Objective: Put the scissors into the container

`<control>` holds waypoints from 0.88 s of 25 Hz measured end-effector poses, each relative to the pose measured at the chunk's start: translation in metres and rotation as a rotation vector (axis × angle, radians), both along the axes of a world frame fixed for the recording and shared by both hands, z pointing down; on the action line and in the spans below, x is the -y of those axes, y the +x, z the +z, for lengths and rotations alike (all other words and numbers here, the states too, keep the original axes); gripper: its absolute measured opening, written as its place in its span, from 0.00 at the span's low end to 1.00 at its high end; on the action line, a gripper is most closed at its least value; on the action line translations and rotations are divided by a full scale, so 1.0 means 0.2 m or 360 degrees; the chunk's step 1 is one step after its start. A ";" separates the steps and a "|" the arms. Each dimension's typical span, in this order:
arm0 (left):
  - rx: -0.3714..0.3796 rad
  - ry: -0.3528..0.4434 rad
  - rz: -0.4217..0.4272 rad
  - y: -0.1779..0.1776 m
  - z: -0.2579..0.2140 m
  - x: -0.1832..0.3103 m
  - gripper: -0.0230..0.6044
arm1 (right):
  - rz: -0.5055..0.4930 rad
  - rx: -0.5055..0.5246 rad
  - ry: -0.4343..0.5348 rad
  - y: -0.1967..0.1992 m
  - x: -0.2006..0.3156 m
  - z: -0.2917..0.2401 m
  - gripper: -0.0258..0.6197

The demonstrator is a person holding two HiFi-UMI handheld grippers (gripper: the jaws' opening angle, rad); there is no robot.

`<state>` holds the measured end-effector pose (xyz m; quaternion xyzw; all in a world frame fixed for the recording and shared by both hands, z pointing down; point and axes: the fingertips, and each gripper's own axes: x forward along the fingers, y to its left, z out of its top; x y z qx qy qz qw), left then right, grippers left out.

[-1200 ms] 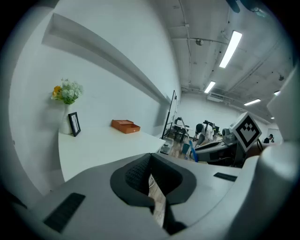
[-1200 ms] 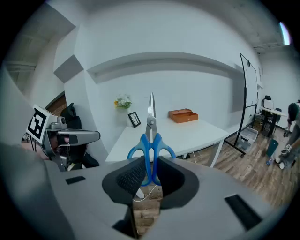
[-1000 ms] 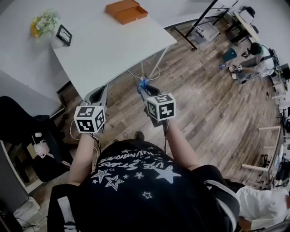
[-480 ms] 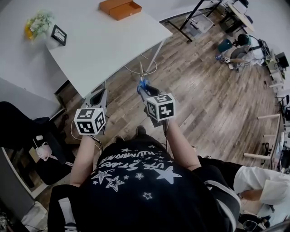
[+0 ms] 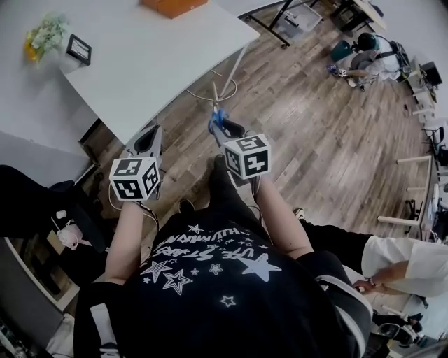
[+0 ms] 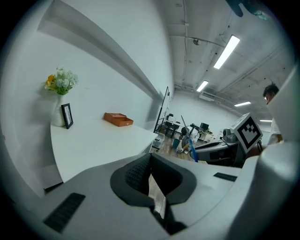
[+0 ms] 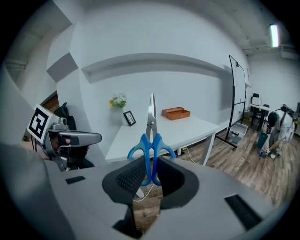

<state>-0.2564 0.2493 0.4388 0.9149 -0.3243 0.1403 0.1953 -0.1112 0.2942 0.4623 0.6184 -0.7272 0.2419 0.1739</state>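
My right gripper (image 5: 222, 130) is shut on blue-handled scissors (image 5: 217, 115), held over the wooden floor short of the white table (image 5: 161, 63). In the right gripper view the scissors (image 7: 151, 140) stand upright between the pads of the right gripper (image 7: 150, 176), blades closed and pointing up. The orange container (image 5: 173, 5) lies open at the table's far end, seen also as the container (image 7: 176, 113) and the container (image 6: 118, 119). My left gripper (image 5: 148, 140) hangs beside the table's near corner; the left gripper (image 6: 151, 176) is shut on nothing.
A vase of flowers (image 5: 43, 35) and a small picture frame (image 5: 78, 49) stand at the table's left end. Cables hang under the table. A dark chair (image 5: 42, 203) is at my left. People (image 5: 392, 259) and office furniture are off to the right.
The table and orange container have slid toward the top edge of the head view, and a leg has stepped forward. Both grippers keep their places; the scissors stay gripped.
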 end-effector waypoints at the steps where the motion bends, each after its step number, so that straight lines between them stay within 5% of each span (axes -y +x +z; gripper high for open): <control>1: 0.0003 -0.0009 0.0002 0.01 0.01 0.01 0.07 | 0.0003 0.0006 -0.0006 0.01 0.01 0.01 0.19; 9: 0.0056 -0.0057 -0.0051 0.19 0.11 0.22 0.07 | -0.0032 0.0053 -0.0040 0.24 0.26 0.11 0.19; 22: 0.0131 -0.0065 -0.0240 0.90 0.09 0.93 0.07 | -0.0157 0.0164 0.0010 1.04 1.10 0.08 0.19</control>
